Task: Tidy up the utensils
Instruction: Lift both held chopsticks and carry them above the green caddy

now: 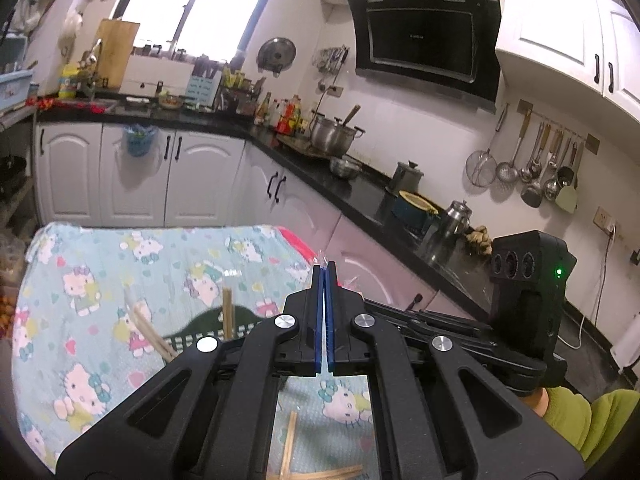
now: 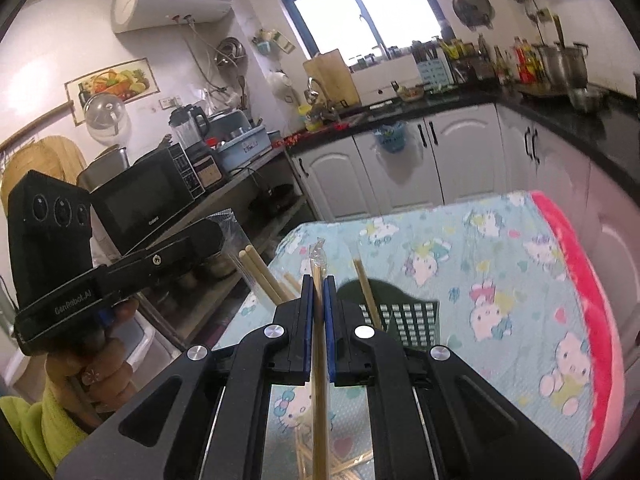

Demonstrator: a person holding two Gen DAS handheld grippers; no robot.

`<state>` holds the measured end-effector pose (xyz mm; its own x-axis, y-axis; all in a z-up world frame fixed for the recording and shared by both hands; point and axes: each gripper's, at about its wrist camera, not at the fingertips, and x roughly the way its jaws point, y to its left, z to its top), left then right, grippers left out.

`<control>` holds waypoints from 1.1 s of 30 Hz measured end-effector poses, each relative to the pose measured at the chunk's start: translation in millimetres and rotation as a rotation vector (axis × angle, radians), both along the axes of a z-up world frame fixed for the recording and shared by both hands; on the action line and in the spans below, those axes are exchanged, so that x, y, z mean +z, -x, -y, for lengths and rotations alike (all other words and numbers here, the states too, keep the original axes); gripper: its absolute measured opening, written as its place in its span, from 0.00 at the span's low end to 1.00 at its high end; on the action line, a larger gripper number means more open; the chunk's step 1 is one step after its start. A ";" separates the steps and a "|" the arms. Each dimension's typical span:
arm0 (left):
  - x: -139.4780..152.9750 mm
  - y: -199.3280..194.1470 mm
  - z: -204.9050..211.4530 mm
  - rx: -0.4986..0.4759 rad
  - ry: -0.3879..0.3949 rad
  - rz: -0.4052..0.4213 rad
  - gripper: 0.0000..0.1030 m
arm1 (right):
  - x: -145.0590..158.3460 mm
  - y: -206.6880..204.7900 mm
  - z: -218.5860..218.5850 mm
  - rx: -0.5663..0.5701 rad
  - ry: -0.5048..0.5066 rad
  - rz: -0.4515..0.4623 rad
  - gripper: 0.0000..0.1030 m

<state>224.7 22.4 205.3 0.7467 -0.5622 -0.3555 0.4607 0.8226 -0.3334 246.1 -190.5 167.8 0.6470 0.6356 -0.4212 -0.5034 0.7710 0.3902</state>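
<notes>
The patterned tablecloth point(image 2: 500, 248) lies bare beyond the green slotted basket point(image 2: 404, 320); upright chopsticks point(image 2: 366, 292) in that basket block passage just above it.

- A lived-in home kitchen.
- A black range hood point(image 1: 426, 36) hangs on the wall above the black counter point(image 1: 360, 188), where a steel pot point(image 1: 334, 132) stands.
- Ladles and strainers point(image 1: 532, 168) hang from a wall rail beside it.
- White cupboards point(image 2: 404, 160) run under the counter along the window point(image 2: 360, 4) wall.
- A microwave point(image 2: 148, 196) sits on a side shelf, with a water heater point(image 2: 172, 0) mounted high above.
</notes>
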 end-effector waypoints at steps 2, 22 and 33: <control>5.2 -1.4 -1.4 0.008 0.001 0.012 0.00 | 6.2 -3.1 -2.3 0.004 0.001 0.014 0.05; 28.8 -28.8 -22.5 0.096 0.031 0.076 0.00 | 39.8 -27.1 -11.8 -0.024 -0.001 0.162 0.05; 5.9 -41.8 -23.1 0.113 0.035 0.040 0.00 | 35.4 -45.8 -14.5 -0.135 -0.030 0.364 0.05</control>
<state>266.5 45.5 211.2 0.8191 -0.4853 -0.3057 0.3794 0.8582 -0.3458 291.9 -176.0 203.1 0.8293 0.5433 -0.1308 -0.5080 0.8305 0.2285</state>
